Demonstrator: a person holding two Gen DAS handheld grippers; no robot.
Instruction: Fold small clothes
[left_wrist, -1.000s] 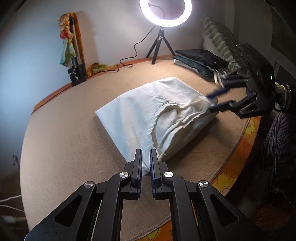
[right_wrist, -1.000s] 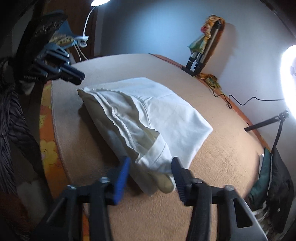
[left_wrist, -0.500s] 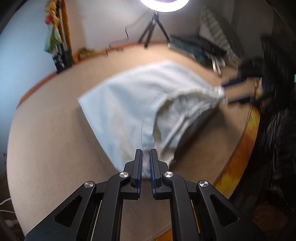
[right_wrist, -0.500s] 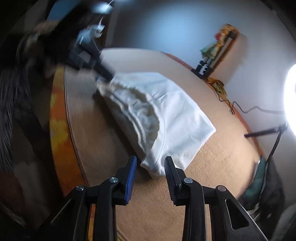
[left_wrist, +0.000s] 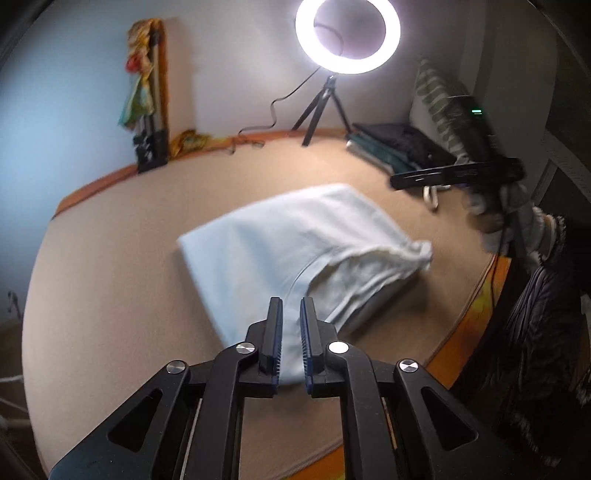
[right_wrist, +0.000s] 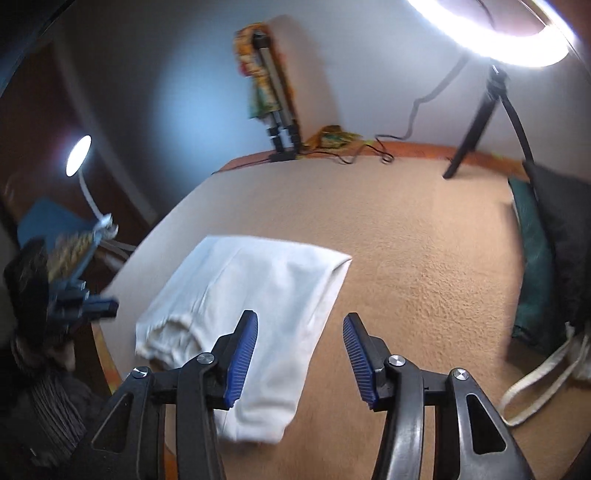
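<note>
A pause between folds is judged to be in hand: the white garment (left_wrist: 295, 254) lies partly folded on the tan bed cover (right_wrist: 424, 258), and neither tool is gripping it. A fresh grip on an edge seems to be called for next, so that another fold can be laid over.

Nearest in the left wrist view, the left gripper (left_wrist: 291, 343) is seen with its jaws drawn close, a narrow gap left between them and no cloth pinched; the near corner of the garment lies just beyond and beneath its tips. In the right wrist view, the right gripper (right_wrist: 299, 354) is spread wide, held above the garment's near edge, with the cloth mostly under its left finger.

Farther off, a stack of dark folded clothes (left_wrist: 402, 147) is seen, and beyond it a ring light (left_wrist: 347, 37) at the wall.
</note>
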